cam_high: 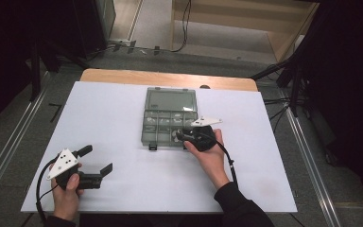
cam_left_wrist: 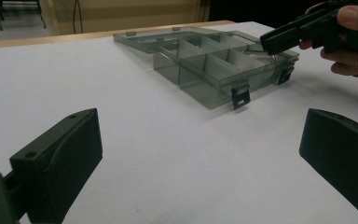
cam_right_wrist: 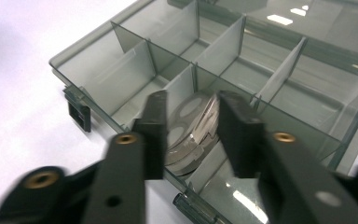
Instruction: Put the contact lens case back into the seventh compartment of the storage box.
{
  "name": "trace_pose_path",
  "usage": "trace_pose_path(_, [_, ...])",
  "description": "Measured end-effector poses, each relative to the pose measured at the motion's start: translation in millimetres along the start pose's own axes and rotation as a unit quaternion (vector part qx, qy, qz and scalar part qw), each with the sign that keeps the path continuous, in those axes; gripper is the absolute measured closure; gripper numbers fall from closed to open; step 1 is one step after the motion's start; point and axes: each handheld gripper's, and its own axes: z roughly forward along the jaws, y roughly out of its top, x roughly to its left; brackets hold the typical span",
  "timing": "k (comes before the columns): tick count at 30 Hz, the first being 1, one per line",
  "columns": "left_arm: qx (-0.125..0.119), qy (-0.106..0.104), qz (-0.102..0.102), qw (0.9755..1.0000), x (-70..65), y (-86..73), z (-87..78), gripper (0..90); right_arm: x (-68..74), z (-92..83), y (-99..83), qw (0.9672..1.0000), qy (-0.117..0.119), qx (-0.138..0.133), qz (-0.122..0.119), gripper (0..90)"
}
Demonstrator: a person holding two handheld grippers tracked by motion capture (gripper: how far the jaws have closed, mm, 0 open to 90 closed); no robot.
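Discs (cam_right_wrist: 193, 128), a small silvery stack, are lying in a front compartment of the clear box (cam_high: 147, 137), between the right gripper's (cam_right_wrist: 191, 119) parted jaws, not yet clamped. Closing off-centre risks the discs sliding apart or a jaw catching a divider. Left gripper (cam_high: 96, 160) is resting wide open, empty.

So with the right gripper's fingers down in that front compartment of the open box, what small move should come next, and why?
Probably close the right gripper a little more on the round metal pieces. Its fingers already straddle that stack inside the grey divided box, but whether they press on it is unclear. The left gripper rests open on the white table, apart from the box.
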Motion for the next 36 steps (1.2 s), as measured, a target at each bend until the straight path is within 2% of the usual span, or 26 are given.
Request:
trace_pose_path(4, [-0.001,-0.001,0.007,1.0000,-0.5,5.9,2.6,0.0,-3.1,-6.1,1.6,0.9996,0.015,-0.024,0.003,38.1])
trace_pose_path(9, [-0.001,0.001,0.021,0.9998,-3.7,13.5,5.7,0.0,-5.8,-15.3,2.7,0.9986,0.023,-0.048,-0.001,26.5])
trace_pose_path(15, [0.001,-0.004,0.025,0.9997,-5.0,21.6,13.1,0.0,-7.7,-21.6,3.8,0.9981,0.024,-0.056,-0.007,15.3])
trace_pose_path(18, [-0.001,-0.009,0.026,0.9996,-5.4,26.0,17.3,0.0,-9.7,-23.8,3.9,0.9978,0.029,-0.059,-0.007,14.9])
trace_pose_path(24, [-0.004,-0.020,0.027,0.9994,-6.3,34.4,27.1,0.0,-15.1,-28.8,3.5,0.9977,0.024,-0.063,-0.007,10.1])
trace_pose_path(28, [-0.003,-0.019,0.030,0.9994,-5.6,38.7,34.1,0.0,-18.0,-33.4,2.7,0.9971,0.033,-0.069,-0.005,7.7])
trace_pose_path(30, [-0.003,-0.021,0.028,0.9994,-4.4,40.3,37.2,0.0,-19.7,-35.7,2.3,0.9967,0.036,-0.072,-0.004,0.0])
trace_pose_path(31, [-0.003,-0.021,0.027,0.9994,-4.1,41.0,38.9,0.0,-21.2,-36.6,2.1,0.9963,0.042,-0.075,-0.008,0.0])
trace_pose_path(32, [-0.001,-0.023,0.028,0.9993,-3.1,41.7,41.2,0.0,-22.2,-37.9,1.9,0.9962,0.040,-0.077,-0.005,0.0])
trace_pose_path(34, [0.002,-0.024,0.029,0.9993,-1.6,42.1,44.7,0.0,-24.2,-40.3,1.6,0.9967,0.017,-0.079,0.003,0.0])
trace_pose_path(36, [0.004,-0.027,0.026,0.9993,0.4,42.3,48.7,0.0,-26.8,-41.6,1.1,0.9965,0.021,-0.081,0.005,0.0])
